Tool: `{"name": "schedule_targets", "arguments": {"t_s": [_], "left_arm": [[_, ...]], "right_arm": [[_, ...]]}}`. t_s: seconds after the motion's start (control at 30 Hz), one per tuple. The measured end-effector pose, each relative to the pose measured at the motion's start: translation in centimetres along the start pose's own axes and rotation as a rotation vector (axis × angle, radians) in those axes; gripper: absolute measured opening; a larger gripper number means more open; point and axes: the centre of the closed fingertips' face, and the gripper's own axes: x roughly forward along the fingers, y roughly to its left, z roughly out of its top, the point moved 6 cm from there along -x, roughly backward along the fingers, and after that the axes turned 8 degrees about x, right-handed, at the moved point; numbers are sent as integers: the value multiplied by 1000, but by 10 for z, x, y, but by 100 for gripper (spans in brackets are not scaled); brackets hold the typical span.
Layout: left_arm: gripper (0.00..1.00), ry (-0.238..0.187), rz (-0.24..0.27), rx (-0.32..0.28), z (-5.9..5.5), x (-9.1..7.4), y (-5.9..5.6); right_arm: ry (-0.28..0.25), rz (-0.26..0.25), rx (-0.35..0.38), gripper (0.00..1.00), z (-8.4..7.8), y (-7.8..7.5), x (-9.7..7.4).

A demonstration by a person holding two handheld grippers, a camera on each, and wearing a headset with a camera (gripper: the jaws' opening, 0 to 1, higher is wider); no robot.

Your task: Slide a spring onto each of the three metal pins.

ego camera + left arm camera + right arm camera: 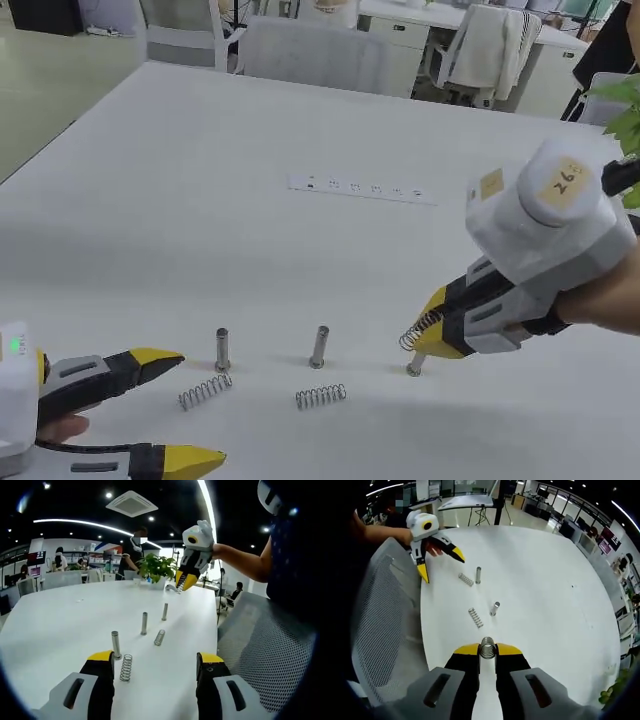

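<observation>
At lower right, our right gripper (433, 323) pinched a spring (411, 337) just above the pin (415, 368); we judged its bore needed aligning upright. Our left gripper (200, 408) gaped wide, empty.

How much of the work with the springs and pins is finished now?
Nothing is finished: the left pin, middle pin and right pin stand bare. In hand: the right tool is shut on the held spring beside the right pin. Left: seat it, then the left spring and middle spring, which lie on the table near the open left tool.
</observation>
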Motion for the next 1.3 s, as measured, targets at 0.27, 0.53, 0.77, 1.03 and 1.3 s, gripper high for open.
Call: {"name": "schedule_targets", "arguments": {"t_s": [0.27,0.53,0.77,1.03,1.3], "left_arm": [[66,-6,11,-5,-1,-2,-1],[67,-10,16,-5,0,-3,-1],[68,-9,15,-3,0,-4,-3],[69,-5,21,-4,-1,-5,-2],[70,-7,22,-3,0,-6,-2]], "right_arm": [[41,-51,24,9,-8,-23,-5],[95,-65,40,9,-17,-38,4],[121,-42,63,9,-23,-43,15],[153,-30,73,9,-29,-47,26],[159,-21,84,9,-32,-49,30]]}}
